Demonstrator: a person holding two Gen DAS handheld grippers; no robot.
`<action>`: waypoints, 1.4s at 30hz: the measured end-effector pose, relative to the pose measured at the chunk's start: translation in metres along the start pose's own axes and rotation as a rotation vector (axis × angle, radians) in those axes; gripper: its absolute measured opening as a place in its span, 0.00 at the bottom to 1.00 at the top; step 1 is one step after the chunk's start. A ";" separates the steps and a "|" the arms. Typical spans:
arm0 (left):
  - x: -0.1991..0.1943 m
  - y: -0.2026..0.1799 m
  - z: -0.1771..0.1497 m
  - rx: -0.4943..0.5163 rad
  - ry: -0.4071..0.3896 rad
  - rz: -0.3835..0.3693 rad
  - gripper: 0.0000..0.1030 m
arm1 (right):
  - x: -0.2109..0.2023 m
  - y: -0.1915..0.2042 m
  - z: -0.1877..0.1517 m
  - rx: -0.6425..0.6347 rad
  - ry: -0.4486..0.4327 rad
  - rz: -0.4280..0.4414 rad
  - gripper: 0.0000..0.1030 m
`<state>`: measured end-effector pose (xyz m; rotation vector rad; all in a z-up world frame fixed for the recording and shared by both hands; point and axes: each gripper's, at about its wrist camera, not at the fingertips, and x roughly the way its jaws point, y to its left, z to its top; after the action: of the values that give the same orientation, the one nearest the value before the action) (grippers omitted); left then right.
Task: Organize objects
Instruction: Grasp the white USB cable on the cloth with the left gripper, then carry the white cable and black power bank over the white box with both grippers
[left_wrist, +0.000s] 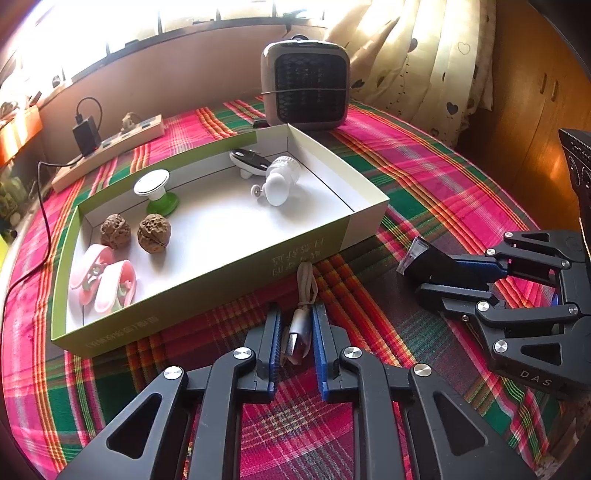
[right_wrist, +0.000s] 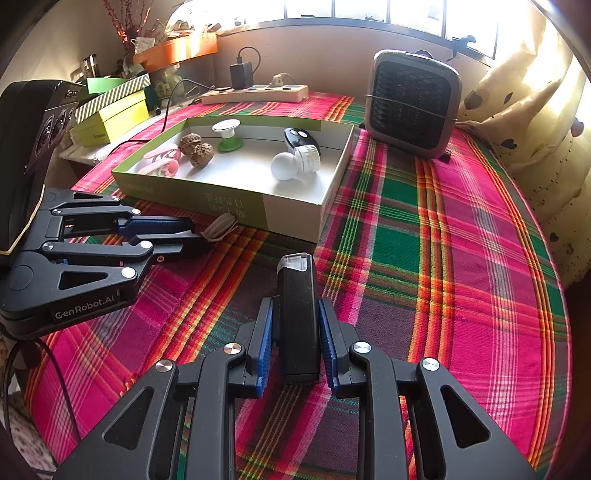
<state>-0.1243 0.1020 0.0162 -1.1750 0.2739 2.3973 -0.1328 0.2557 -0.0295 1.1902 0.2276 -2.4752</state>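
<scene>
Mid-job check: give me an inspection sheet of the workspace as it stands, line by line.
Surface: plaid tablecloth, mostly bare on the right.
Job's things: open box holds two walnuts, pink clips, green-based knob, white bulb-shaped piece, black-and-white gadget.
Clutter: small heater behind the box.
Grippers: left gripper shut on coiled white cable; right gripper shut on black device.
Cables: power strip with charger plugged in.
Surroundings: window, curtain, stacked boxes.

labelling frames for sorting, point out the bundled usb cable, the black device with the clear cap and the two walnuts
bundled usb cable (left_wrist: 298, 334): left wrist view, on its silver plug.
black device with the clear cap (right_wrist: 298, 325): right wrist view, mid-body.
two walnuts (left_wrist: 154, 233): left wrist view, on the right-hand walnut's shell.
</scene>
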 end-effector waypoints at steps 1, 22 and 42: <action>0.000 0.000 0.000 -0.001 0.000 -0.001 0.13 | 0.000 0.000 0.000 0.000 0.000 -0.002 0.24; -0.008 -0.002 -0.007 -0.018 -0.012 -0.018 0.10 | -0.006 0.005 -0.004 0.023 -0.014 -0.014 0.24; -0.031 0.004 -0.009 -0.058 -0.059 -0.005 0.10 | -0.021 0.014 -0.003 0.040 -0.059 0.000 0.24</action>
<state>-0.1036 0.0854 0.0352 -1.1262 0.1835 2.4459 -0.1129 0.2496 -0.0149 1.1310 0.1619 -2.5218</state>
